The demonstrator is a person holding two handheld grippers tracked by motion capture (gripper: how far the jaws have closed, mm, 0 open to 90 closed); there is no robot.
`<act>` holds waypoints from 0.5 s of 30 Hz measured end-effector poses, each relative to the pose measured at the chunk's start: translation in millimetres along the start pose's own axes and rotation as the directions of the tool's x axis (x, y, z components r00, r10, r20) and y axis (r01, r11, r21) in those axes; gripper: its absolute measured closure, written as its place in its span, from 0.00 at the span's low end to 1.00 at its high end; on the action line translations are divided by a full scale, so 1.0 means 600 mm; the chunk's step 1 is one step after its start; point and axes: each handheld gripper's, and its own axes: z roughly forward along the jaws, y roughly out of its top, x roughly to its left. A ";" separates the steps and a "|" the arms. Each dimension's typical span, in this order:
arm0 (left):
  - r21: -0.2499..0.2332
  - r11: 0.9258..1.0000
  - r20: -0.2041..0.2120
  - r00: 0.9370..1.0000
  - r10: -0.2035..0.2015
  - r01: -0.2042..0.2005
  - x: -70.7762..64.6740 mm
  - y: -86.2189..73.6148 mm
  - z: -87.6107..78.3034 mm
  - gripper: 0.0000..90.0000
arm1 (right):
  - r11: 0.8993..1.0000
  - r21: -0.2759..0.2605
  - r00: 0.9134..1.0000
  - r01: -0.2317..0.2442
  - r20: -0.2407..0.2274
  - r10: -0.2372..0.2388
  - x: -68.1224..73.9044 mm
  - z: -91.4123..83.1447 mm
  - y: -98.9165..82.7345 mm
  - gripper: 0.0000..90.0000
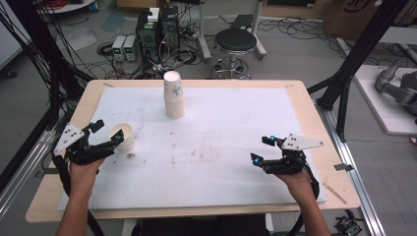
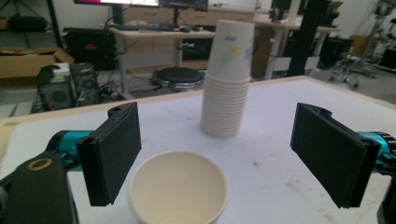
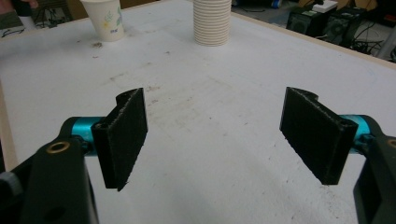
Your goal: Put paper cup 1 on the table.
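Observation:
A single paper cup [image 1: 123,136] stands upright and empty on the white mat [image 1: 216,147] at the left. My left gripper [image 1: 109,132] is right beside it, open. In the left gripper view the cup [image 2: 178,186] sits low between the jaws of my left gripper [image 2: 222,156], and neither pad touches it. A tall stack of paper cups [image 1: 174,95] stands at the back middle; the stack [image 2: 229,79] is beyond the single cup. My right gripper [image 1: 260,149] hovers open over bare mat at the right. Its own view shows my right gripper [image 3: 219,135] empty, the single cup [image 3: 106,18] and the stack [image 3: 212,21] far off.
The wooden table [image 1: 314,128] frames the mat on all sides. Behind it on the floor are a black stool [image 1: 235,44], computer cases [image 1: 157,32] and cables. Black frame posts [image 1: 344,73] rise at both sides. Small crumbs [image 1: 131,156] lie near the single cup.

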 end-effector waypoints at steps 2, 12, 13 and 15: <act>-0.016 1.000 0.024 1.000 0.000 0.000 -0.010 0.005 0.005 0.18 | 1.000 -0.003 1.000 0.001 0.008 -0.001 -0.001 -0.002 0.000 0.26; 0.028 1.000 0.250 0.968 -0.020 0.013 -0.066 -0.020 0.061 0.18 | 1.000 0.020 0.997 0.006 0.078 -0.007 -0.004 -0.010 -0.007 0.23; 0.034 0.999 0.265 0.964 -0.013 0.005 -0.072 -0.022 0.065 0.18 | 1.000 0.020 0.997 0.005 0.083 -0.006 -0.006 -0.012 -0.008 0.23; 0.044 0.999 0.290 0.957 -0.001 -0.012 -0.082 -0.024 0.071 0.18 | 1.000 0.022 0.996 -0.005 0.094 0.003 -0.007 -0.015 -0.011 0.23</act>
